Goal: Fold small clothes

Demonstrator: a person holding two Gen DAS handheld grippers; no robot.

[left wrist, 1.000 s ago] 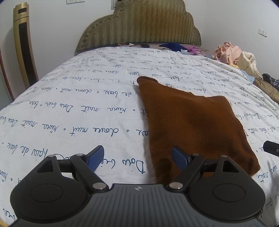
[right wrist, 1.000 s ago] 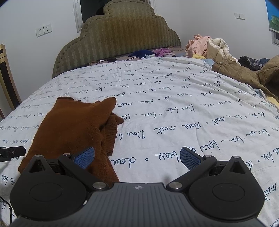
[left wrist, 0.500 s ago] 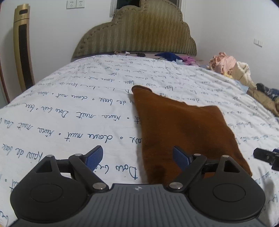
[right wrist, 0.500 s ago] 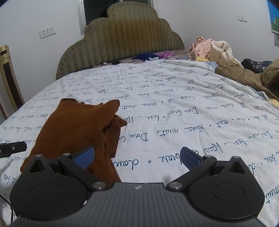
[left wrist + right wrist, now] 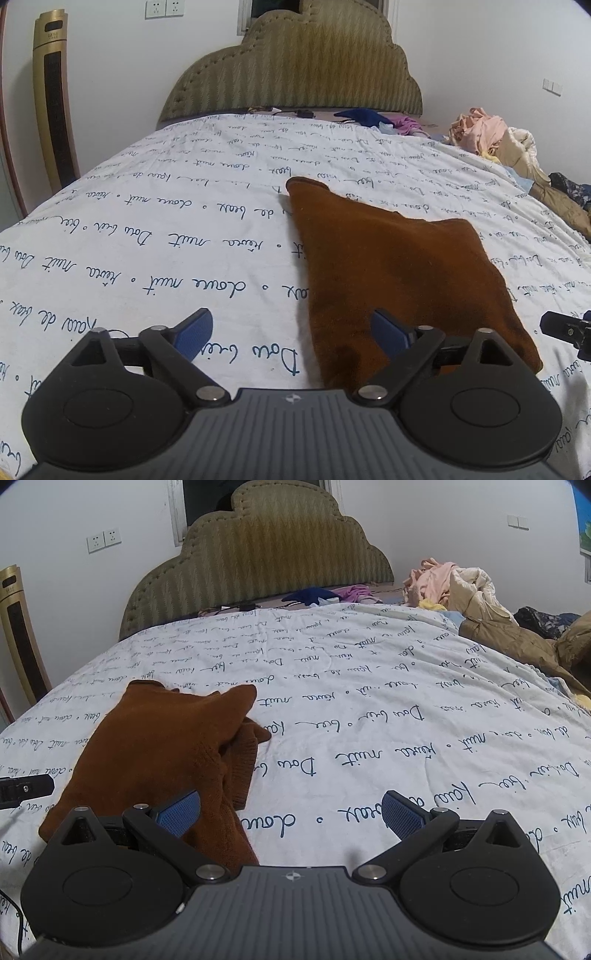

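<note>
Your big bed (image 5: pixel 147 229) has a white cover with blue writing. The folded brown garment (image 5: pixel 388 266) lies flat near the bed's front edge, far from the headboard (image 5: pixel 258 561). Your left tool (image 5: pixel 291 328) is opening wide, gripping nothing; the garment's front edge lies under its right finger. Your right tool (image 5: pixel 291 812) is spread wide, gripping nothing, with the garment under its left finger.
</note>
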